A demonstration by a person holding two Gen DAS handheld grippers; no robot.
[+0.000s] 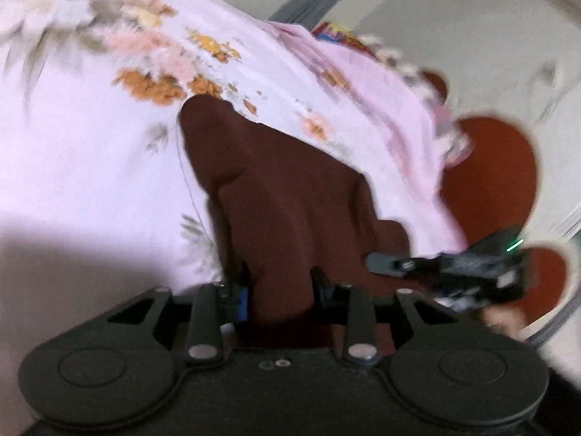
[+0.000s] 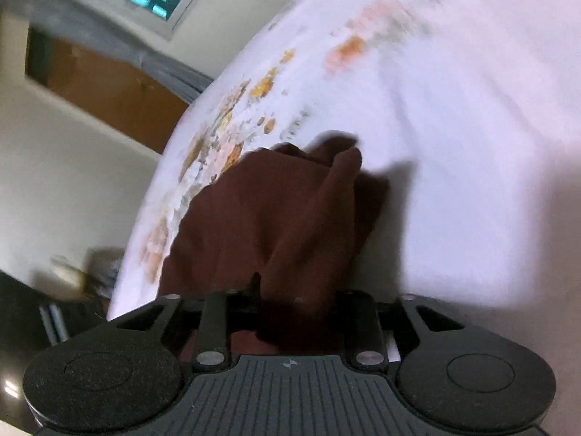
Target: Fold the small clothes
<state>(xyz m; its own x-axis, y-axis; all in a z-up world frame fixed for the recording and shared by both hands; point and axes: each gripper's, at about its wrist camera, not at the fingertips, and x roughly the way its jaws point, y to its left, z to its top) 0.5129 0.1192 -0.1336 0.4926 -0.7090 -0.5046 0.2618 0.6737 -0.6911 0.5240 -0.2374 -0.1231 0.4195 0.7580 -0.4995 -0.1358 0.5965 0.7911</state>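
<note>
Maroon garment (image 1: 290,200) on floral bedsheet (image 1: 90,145)

The maroon garment (image 1: 290,196) bunches over both sets of fingertips, so the left gripper (image 1: 281,290) and the right gripper (image 2: 290,301) show only their linkages, and the exact pinch points are covered. Motion blur smears the floral sheet (image 1: 109,109) in both wrist views, leaving its printed flowers as vague orange and pink patches. At the left view's right edge, a small pile of pink clothes (image 1: 417,116) is too blurred to sort, perhaps several pieces.
</note>
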